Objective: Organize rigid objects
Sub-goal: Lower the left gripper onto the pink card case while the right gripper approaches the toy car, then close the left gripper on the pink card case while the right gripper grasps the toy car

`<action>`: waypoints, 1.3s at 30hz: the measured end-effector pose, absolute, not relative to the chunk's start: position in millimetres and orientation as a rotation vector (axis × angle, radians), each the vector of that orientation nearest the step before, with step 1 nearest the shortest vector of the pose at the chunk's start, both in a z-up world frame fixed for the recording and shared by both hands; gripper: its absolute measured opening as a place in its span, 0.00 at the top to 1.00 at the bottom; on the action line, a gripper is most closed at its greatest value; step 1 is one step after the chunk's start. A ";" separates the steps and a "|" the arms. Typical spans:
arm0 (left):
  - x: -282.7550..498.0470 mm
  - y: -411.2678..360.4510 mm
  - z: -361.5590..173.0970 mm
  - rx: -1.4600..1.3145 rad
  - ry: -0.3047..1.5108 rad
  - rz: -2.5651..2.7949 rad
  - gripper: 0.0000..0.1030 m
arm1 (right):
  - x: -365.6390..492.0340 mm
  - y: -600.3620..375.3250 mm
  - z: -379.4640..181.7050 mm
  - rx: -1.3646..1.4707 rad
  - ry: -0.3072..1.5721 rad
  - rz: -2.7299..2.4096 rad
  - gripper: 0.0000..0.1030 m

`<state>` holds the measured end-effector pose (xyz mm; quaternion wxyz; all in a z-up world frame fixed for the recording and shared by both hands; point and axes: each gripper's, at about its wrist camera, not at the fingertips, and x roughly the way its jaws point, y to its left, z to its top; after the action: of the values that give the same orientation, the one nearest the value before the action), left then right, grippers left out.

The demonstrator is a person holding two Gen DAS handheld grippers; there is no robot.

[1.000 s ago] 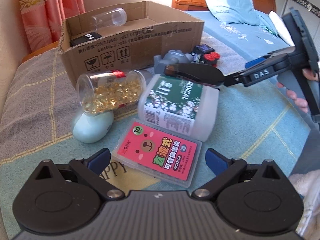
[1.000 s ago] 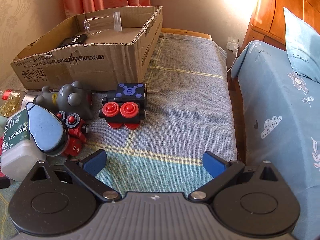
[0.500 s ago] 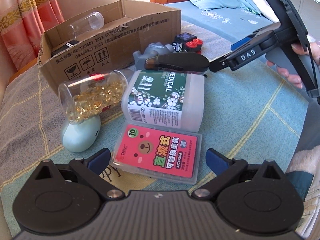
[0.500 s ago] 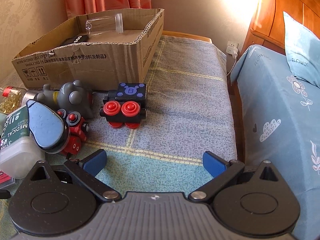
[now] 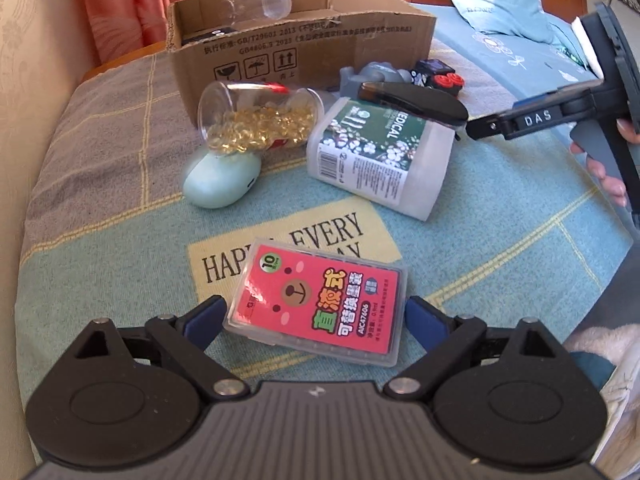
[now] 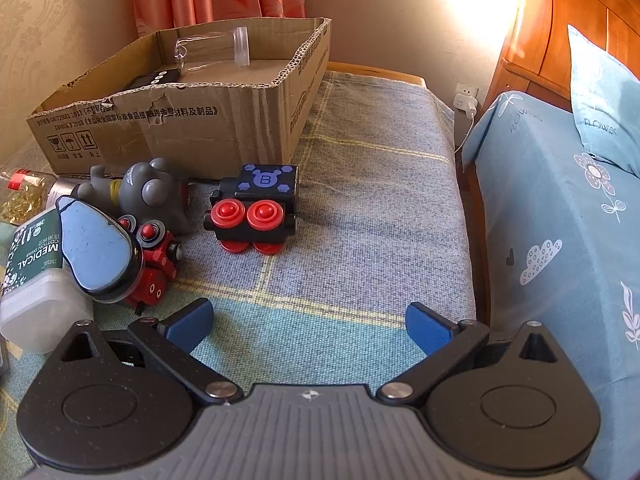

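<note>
Pink refill case (image 5: 318, 304) is the one in play, lying flat on the blue-green cloth (image 5: 500, 220), label up, partly covering the printed cream patch. Its long axis runs slantwise from upper left to lower right in the left wrist view, the bear face toward the left end. The left gripper (image 5: 314, 320) brackets it now: jaws have just been closing in, one blue pad at each short end, and whether they touch the plastic yet is too close to call.

Behind it, the white cotton swab tub (image 5: 376, 160) lies on its side, green label up, base toward the camera. To its left, a clear capsule jar (image 5: 260, 120) lies tipped, resting on a pale green oval case (image 5: 220, 178). The cardboard box (image 5: 304, 48) stands behind them, an empty clear jar (image 5: 256, 0) and a dark flat item inside.

Over in the right wrist view, the right gripper (image 6: 308, 320) hangs over bare cloth, fingers spread, nothing between them. Ahead of it sits a black block toy (image 6: 254, 208) with red buttons, a grey figure (image 6: 140, 188) and a red robot toy (image 6: 156, 268) beside it. Bed (image 6: 560, 220) on the right.
</note>
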<state>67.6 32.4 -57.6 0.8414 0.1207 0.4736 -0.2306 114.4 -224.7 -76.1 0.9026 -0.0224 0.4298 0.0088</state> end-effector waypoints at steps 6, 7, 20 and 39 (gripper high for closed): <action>72.9 16.6 -58.2 0.318 1.000 -0.583 0.06 | 111.4 -224.1 -75.9 -0.050 0.883 0.026 0.00; 71.7 13.5 -57.9 0.328 1.003 -0.602 0.06 | 111.1 -223.9 -75.8 -0.051 0.884 0.030 0.00; 73.3 -4.0 -57.5 0.428 0.981 -0.734 0.05 | 110.4 -224.8 -75.3 -0.059 0.882 0.042 0.00; 78.6 38.1 -57.6 0.205 1.003 -0.410 0.11 | 130.2 -226.0 -66.0 0.004 0.846 0.059 0.00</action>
<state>78.6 38.1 -57.6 0.8518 0.0973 0.4766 -0.1946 130.2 -226.0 -66.0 0.9115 0.0019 0.4102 0.0286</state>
